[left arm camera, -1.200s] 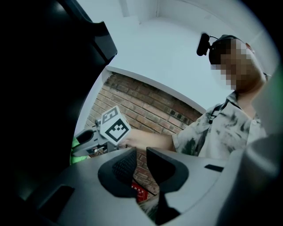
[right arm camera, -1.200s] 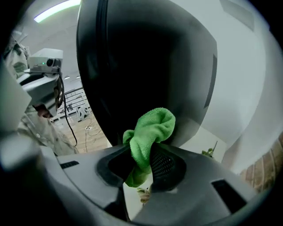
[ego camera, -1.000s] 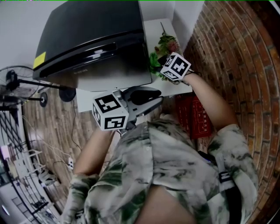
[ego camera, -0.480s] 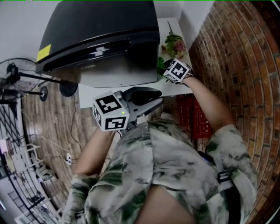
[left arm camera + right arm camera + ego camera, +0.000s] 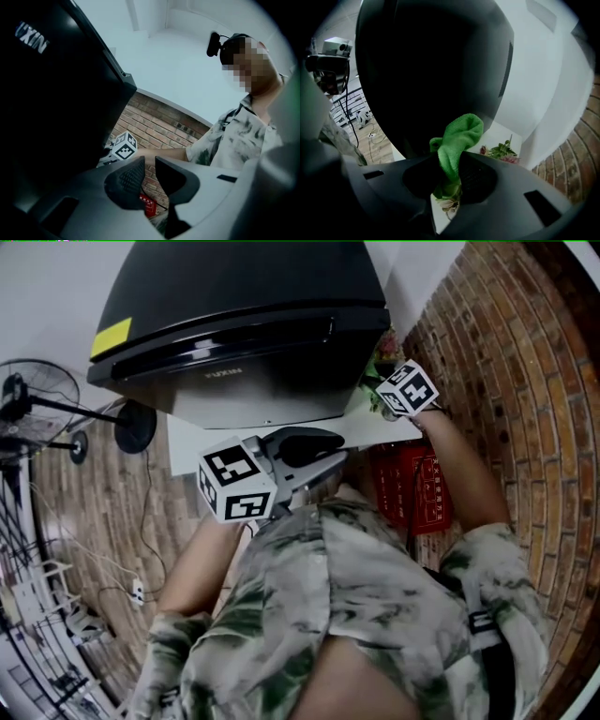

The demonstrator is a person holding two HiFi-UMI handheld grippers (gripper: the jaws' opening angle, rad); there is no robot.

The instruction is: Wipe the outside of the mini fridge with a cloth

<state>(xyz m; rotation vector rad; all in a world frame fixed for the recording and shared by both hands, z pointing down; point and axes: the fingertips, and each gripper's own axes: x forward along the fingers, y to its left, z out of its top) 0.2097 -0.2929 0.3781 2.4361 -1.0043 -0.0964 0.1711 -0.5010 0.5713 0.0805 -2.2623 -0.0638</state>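
Note:
The black mini fridge [image 5: 234,306] stands on a low white table [image 5: 281,432]; in the right gripper view its dark side [image 5: 431,70] fills the frame. My right gripper [image 5: 450,164] is shut on a green cloth [image 5: 457,138], whose free end is bunched up close against the fridge's side. From the head view only that gripper's marker cube [image 5: 408,388] shows, at the fridge's right front corner. My left gripper [image 5: 342,456] hangs in front of the table, near my chest. Its jaws [image 5: 150,161] are nearly together with nothing between them.
A brick wall [image 5: 506,352] runs close along the right. Pink flowers with green leaves [image 5: 501,151] lie on the table beside the fridge. A red crate [image 5: 412,486] sits under the table. A standing fan [image 5: 37,399] and floor cables [image 5: 136,592] are at left.
My right gripper with the cloth has moved right and further back along the fridge's right side, and the head view has swung with it. The left gripper has stayed in place.

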